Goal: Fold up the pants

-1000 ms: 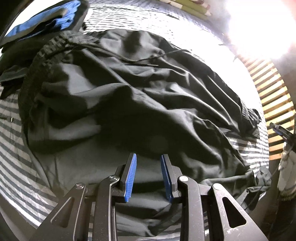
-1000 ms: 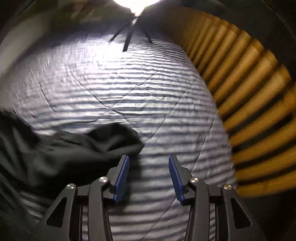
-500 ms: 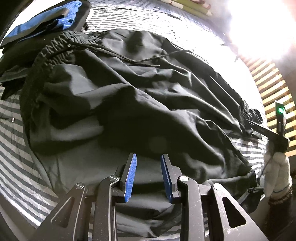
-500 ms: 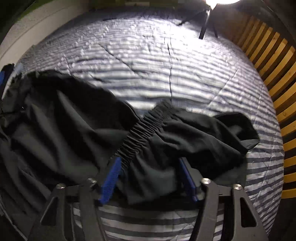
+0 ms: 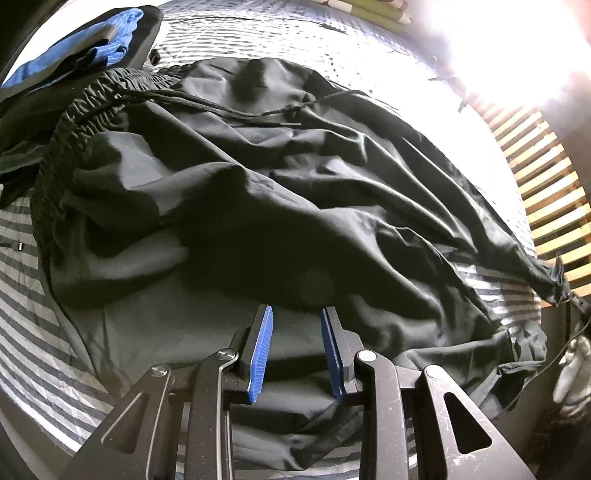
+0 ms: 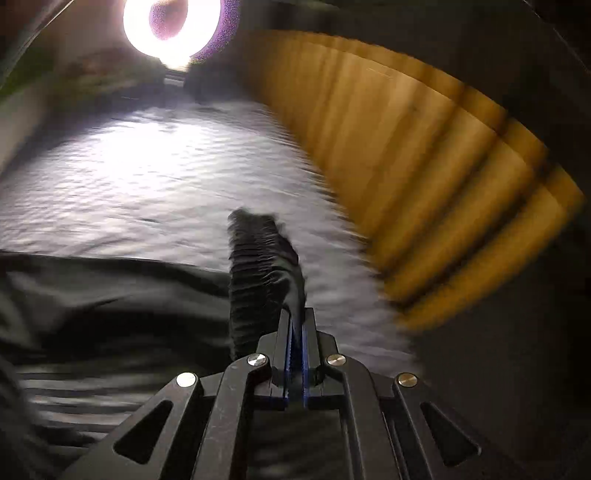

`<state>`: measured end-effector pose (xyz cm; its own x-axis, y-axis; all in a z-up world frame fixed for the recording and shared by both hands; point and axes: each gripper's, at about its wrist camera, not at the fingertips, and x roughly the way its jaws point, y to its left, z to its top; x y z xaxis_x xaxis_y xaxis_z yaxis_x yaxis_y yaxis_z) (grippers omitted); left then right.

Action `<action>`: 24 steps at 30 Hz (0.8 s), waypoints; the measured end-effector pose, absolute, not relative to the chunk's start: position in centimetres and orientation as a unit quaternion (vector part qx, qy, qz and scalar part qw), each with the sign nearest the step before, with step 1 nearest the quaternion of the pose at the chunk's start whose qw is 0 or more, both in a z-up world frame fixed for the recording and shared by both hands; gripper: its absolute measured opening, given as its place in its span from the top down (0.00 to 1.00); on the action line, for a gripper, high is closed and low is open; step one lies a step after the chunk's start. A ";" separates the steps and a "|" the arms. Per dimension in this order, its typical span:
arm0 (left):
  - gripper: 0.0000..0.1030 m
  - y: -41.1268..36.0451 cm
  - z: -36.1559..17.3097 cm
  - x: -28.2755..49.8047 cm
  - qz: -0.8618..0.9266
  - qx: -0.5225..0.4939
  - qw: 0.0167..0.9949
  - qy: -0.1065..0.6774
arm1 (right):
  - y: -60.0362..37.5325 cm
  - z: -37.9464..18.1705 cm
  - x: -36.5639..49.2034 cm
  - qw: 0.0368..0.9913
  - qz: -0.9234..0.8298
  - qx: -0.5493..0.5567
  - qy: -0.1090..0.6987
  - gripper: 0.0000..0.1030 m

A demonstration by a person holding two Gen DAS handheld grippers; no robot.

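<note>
A: Item one, nearest the left wrist lens?
B: Left gripper (image 5: pixel 297 314). Jaws parted a moderate way, blue pads facing each other, nothing between them. It hangs just over the near edge of the black pants (image 5: pixel 295 206).

A: Item two, the pants?
B: Black, thin fabric, heavily creased, spread across the bed's striped quilt (image 5: pixel 26 332). The elastic waistband (image 5: pixel 79 122) is at the far left with its black drawstring (image 5: pixel 236 110) trailing across the cloth. The legs run off to the right, and one elastic cuff (image 5: pixel 554 284) is raised off the quilt at the right edge.

A: Item three, the right gripper?
B: Right gripper (image 6: pixel 295 325). Jaws pressed together on the gathered cuff (image 6: pixel 258 266) of the pants, which sticks up past the tips. In the left wrist view only a white-gloved hand (image 5: pixel 572 373) and a dark cable show at the right edge, below that cuff.

A: Item four, beyond the pants?
B: Blue and black garment (image 5: pixel 85 44), far left corner of the bed, just beside the waistband. Whether they touch I cannot tell.

A: Item five, farthest?
B: Wooden slats (image 6: pixel 424 177) along the right side of the bed, blurred in the right wrist view. A ring light (image 6: pixel 171 26) past the far end, glaring.
</note>
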<state>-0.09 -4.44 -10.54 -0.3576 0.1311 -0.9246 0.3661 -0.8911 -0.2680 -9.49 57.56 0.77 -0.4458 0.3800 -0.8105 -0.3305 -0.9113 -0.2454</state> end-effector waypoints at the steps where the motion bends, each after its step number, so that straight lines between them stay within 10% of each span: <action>1: 0.71 -4.4 -10.6 0.0 -0.794 0.562 0.076 0.220 | 58.5 0.1 -9.5 0.219 0.840 -0.496 -0.024 0.88; 4: 0.71 -4.4 -10.6 0.2 -0.793 0.562 0.078 0.220 | 60.4 -1.0 -8.7 0.259 0.823 -0.505 -0.023 0.67; 24: 0.71 -3.1 -5.3 3.6 -0.833 0.516 0.100 0.172 | 46.3 0.3 -6.6 -0.056 0.858 -0.511 0.015 0.66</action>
<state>3.59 -3.12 -5.29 -0.4482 0.0105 -0.8939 0.3448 -0.9205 -0.1837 -6.58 46.33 0.25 -0.4713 -0.1122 -0.8748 0.0805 -0.9932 0.0840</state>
